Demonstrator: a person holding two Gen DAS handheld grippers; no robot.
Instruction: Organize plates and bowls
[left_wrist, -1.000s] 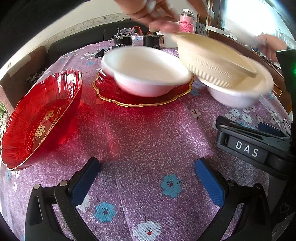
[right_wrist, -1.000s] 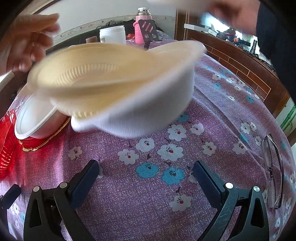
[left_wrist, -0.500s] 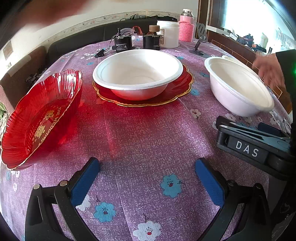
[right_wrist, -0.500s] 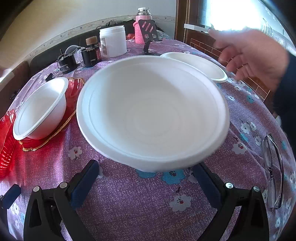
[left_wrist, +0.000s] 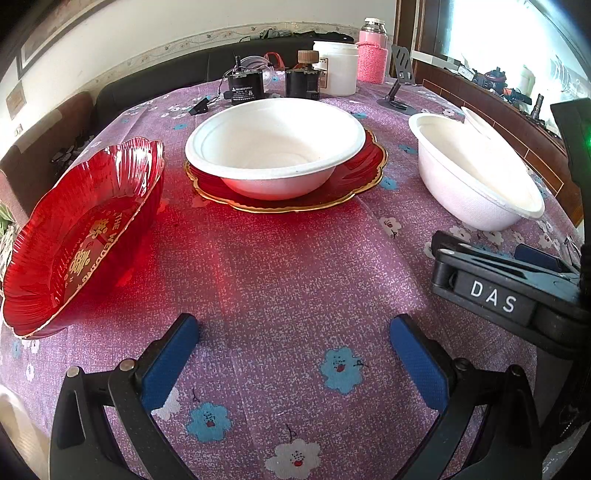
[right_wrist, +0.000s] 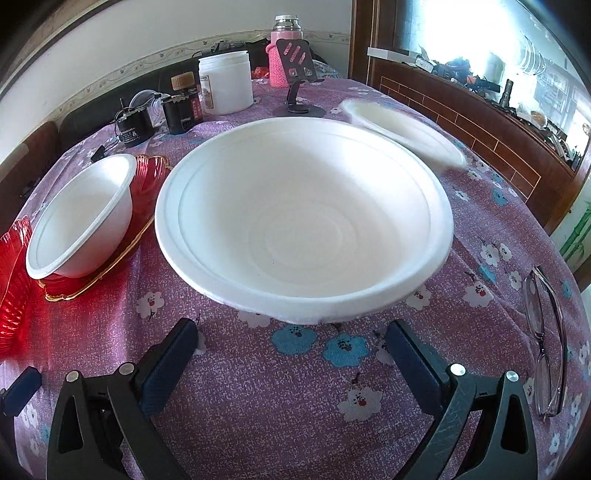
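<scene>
1. My left gripper (left_wrist: 293, 352): black angular frame, two fingers faced with bright blue pads (left_wrist: 168, 363).
2. Silver round screw heads sit on each finger's hinge, two per side.
3. My right gripper (right_wrist: 291, 354): same black frame; its pads (right_wrist: 166, 363) are darker navy, and the right arm of the frame looks marbled.
4. From the left wrist view, the right gripper's side shows a black block with white letters "DAS" (left_wrist: 493, 295).

red dish (left_wrist: 85, 236): "THE WEDDING", gold characters | right tongs (left_wrist: 491, 293) label: "DAS"
</scene>
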